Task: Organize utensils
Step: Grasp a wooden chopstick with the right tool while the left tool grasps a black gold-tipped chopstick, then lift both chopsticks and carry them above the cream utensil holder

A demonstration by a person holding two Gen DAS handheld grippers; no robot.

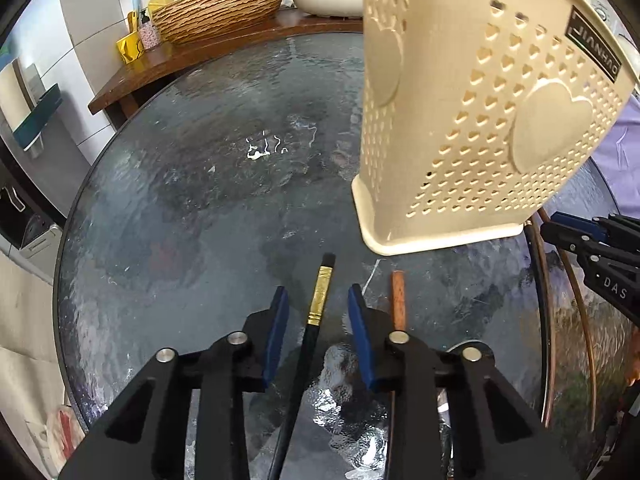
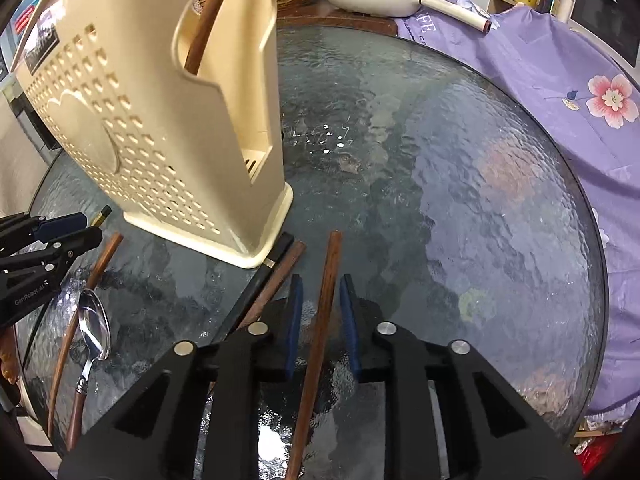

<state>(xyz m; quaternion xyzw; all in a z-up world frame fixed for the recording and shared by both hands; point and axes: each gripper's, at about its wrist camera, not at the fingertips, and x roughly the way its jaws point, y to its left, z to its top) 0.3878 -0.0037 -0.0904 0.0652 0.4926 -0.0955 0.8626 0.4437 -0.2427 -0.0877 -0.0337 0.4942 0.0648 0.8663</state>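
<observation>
On surface: left gripper (image 1: 318, 304) jaws apart around black gold-banded chopstick (image 1: 316, 312).
Right gripper (image 2: 320, 300): apart, straddling brown wooden chopstick (image 2: 320, 332).
Next: clamp, lift into cream perforated plastic holder (image 2: 160, 128).

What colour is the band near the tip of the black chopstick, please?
Gold, on the black chopstick between the left gripper's fingers; clearest in the left wrist view.

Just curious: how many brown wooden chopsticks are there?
4 brown chopsticks: one standing inside the cream holder, one inside the open right gripper, one beside the black chopstick at the holder's base, one beside the spoon. Others may be hidden.
</observation>
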